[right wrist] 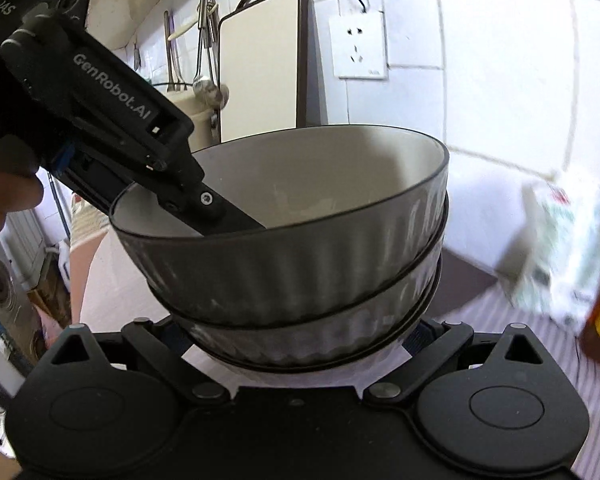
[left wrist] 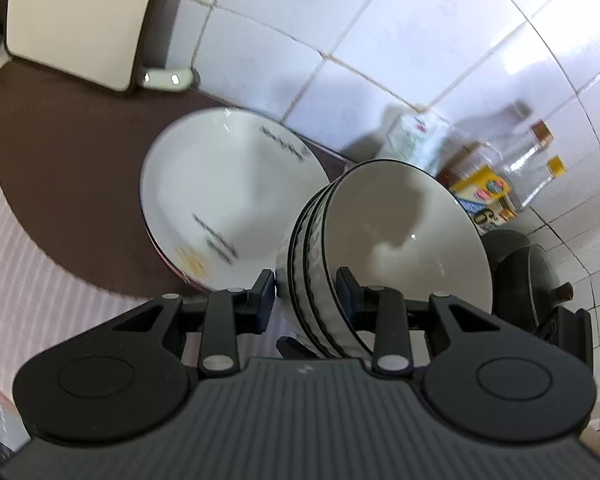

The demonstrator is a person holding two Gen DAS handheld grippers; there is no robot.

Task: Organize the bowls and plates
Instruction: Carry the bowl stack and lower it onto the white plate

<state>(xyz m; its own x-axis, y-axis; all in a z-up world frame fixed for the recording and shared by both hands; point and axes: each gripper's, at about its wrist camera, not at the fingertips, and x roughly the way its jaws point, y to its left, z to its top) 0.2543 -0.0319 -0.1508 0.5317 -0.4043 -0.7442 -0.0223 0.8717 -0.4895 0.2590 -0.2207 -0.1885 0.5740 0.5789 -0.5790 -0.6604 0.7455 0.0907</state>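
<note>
A stack of ribbed grey bowls with white insides is held between both grippers. My left gripper is shut on the stack's rims, one finger inside the top bowl and one outside. In the right wrist view the stack sits right in front of the camera, and the left gripper reaches into the top bowl. My right gripper is closed against the sides of the lowest bowl; its fingertips are hidden under the stack. A stack of white plates with dark print lies on the brown mat to the left.
A tiled wall stands behind. Bottles and a carton stand at the right by a dark kettle. A white cutting board, hanging utensils and a wall socket are behind the bowls. A striped cloth covers the counter.
</note>
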